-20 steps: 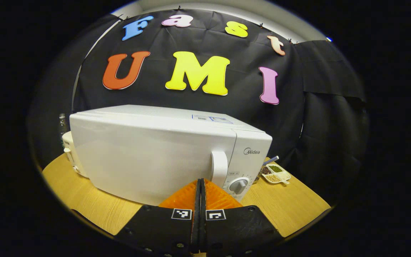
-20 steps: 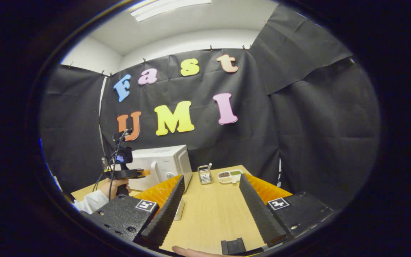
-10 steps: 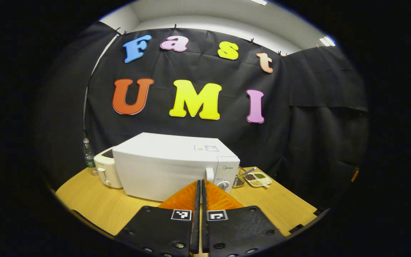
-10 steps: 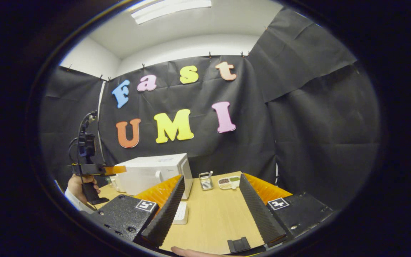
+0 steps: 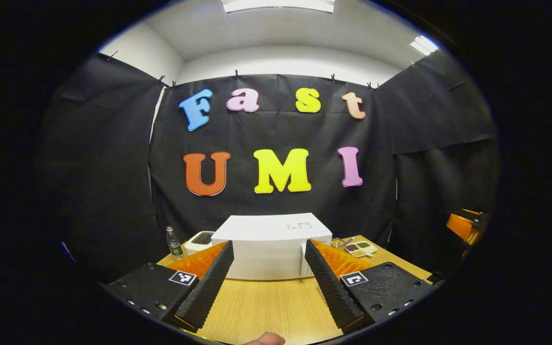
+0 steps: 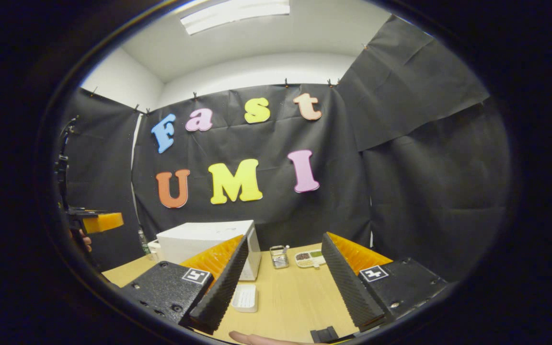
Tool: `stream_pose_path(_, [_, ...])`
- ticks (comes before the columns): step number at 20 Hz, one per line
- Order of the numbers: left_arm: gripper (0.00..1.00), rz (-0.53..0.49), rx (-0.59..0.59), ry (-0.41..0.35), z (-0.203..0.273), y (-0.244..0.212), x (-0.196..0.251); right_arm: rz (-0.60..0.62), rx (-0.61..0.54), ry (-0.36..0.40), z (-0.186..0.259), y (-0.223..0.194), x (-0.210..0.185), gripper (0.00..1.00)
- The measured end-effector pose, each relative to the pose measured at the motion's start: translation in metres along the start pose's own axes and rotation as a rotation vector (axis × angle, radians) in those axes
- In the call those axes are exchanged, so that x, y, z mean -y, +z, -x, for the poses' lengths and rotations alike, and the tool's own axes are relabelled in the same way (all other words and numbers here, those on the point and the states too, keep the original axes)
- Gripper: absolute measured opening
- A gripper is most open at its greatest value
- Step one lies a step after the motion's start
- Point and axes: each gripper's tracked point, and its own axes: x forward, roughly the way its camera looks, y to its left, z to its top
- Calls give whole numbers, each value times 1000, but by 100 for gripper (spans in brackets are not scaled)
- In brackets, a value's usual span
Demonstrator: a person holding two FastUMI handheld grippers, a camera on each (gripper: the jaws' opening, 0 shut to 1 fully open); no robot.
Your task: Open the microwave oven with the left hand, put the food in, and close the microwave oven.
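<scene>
The left gripper (image 5: 267,278) has pulled well back from the white box-shaped microwave oven (image 5: 271,244), and its fingers, pressed together a second ago, now stand wide apart and empty. The oven sits at twelve o'clock on the pale wooden table (image 5: 261,311), door closed, smaller than before. In the right gripper view the right gripper (image 6: 283,280) stays spread wide, holding nothing, with the oven at eleven o'clock. A small white ridged dish (image 6: 245,298) lies on the table just beside its left finger. The other gripper has risen to nine o'clock.
</scene>
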Motion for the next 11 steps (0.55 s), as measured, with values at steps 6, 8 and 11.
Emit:
stream_pose_path(6, [94,-6,29,41,57,-5,-14,44,3,-9,13,23,-14,98])
stream_pose_path(8, [94,0,48,38,71,-7,-11,43,10,-11,20,28,-18,98])
stream_pose_path(11, [93,-49,51,49,83,-15,-11,26,12,24,41,26,-28,98])
